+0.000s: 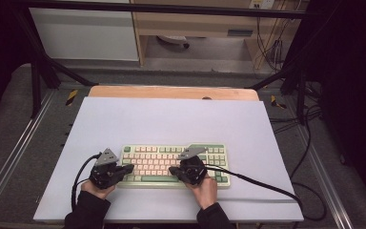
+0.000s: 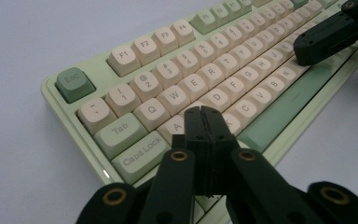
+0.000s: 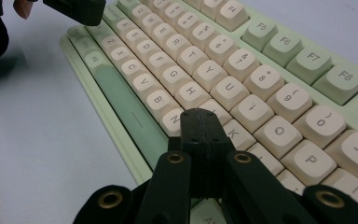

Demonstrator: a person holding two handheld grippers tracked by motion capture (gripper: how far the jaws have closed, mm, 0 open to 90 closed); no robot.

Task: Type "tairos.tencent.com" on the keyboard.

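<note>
Nearest to us in the left gripper view, our left gripper has its black jaws clenched flat together with nothing between them, the tip poised over the A and S keys at the left end of the keyboard. Our right gripper is clenched on nothing as well, its tip hanging over the J and K keys near the middle of the home row. From the high view the keyboard lies near our edge of the white mat, long side facing us, with our left hand and right hand behind the two tools. We judge the work to be pressing keys with the closed tips, used like fingers; whether either tip touches a key at this moment we cannot tell, and no key looks visibly sunk, so we take the typing as barely under way or paused. Around us, cables trail from both grippers across the mat, the right one looping off toward the right edge; it lies clear of the keys. Nothing else sits on the mat to block either tip.
</note>
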